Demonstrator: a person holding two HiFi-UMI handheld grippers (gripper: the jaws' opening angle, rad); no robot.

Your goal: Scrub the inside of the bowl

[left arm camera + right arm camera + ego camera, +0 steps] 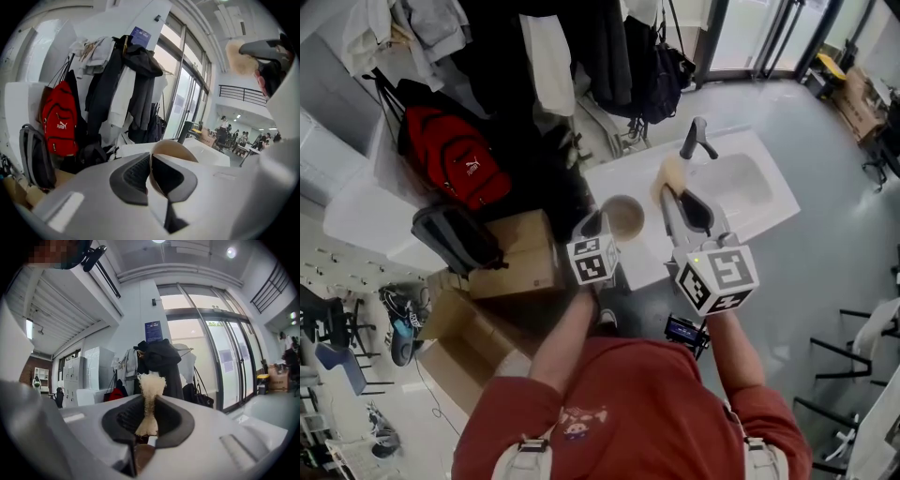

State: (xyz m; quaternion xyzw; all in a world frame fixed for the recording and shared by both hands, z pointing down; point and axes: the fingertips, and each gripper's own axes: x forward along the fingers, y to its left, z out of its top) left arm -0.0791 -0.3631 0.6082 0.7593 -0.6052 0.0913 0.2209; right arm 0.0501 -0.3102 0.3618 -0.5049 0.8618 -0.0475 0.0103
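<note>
**Layout.** The white worktop (pixel 628 178) with its sink (pixel 741 187) lies at 1 o'clock from the operator. The faucet (pixel 698 139) stands at the sink's 11 o'clock corner. A red backpack (pixel 455 155) hangs at 10 o'clock, clear of the work.

**Bowl.** The tan bowl (pixel 624 217) sits over the left part of the worktop, at 9 o'clock from the sink. The views do not show whether it rests on the worktop or is held above it.

**Scrub pad.** The pale, fibrous scrub pad (pixel 670 173) is at 1 o'clock from the bowl, near it but not touching. Scrubbing has not begun.

**Left claw** (pixel 602 223). It is closed almost fully, pinching the bowl's thin rim wall, with one jaw inside and one outside.

**Right claw** (pixel 677 187). It is closed on the pad's squeezed waist, with the frayed end standing past the tips.

**Hazards.**
- The bowl is held by the rim alone. Pad pressure on the far wall is likely to lever it about the pinch, so it could rotate or slip free.
- The pad is held on a narrow, compressed section, so a sideways drag could pull it out of the jaws.
- If the pad enters too deep, the right claw's hard tips could strike the bowl.
- Work close to the worktop edge at 6 o'clock means a dropped bowl could reach the floor.
</note>
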